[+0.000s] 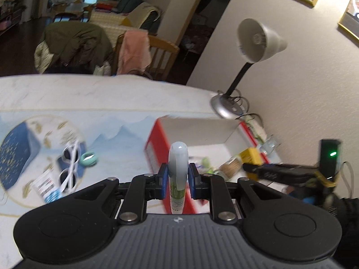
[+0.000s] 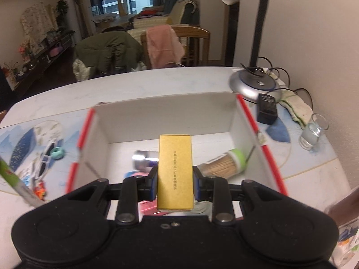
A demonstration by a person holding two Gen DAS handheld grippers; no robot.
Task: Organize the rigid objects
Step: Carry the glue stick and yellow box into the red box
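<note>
Left gripper (image 1: 178, 180): my blue pads are clamped on a pale tube (image 1: 178, 170) with a green-printed body, held upright with its rounded end pointing away from me.

Right gripper (image 2: 175, 180): clamped on a yellow carton (image 2: 175, 170), upright between the pads, its printed face toward the camera.

Position of the carton: over the near part of the open box (image 2: 166, 116), white inside with red edges; not yet set down.

Position of the tube: it stands in front of the box's red side; whether it is over the wall or still outside I cannot tell.

Box contents: a toothpick jar (image 2: 224, 162) with a green cap lying on its side to the right, a silver-capped bottle (image 2: 143, 158) behind the carton, and some pink and blue items near my fingers, too hidden to name.

Step in hand, as I judge it: carry both pieces in and lay them on the bare floor of the box.

How to do it well: lower the carton left of the jar, clear of the bottle, then release near the floor; bring the tube over the wall before I let go.

Left on the mat: white sunglasses (image 1: 70, 164), a mint ring (image 1: 89, 158), a small white tube (image 1: 46, 185).

Farther off: a glass (image 2: 313, 134) and a desk lamp (image 1: 258, 41) by the wall.
</note>
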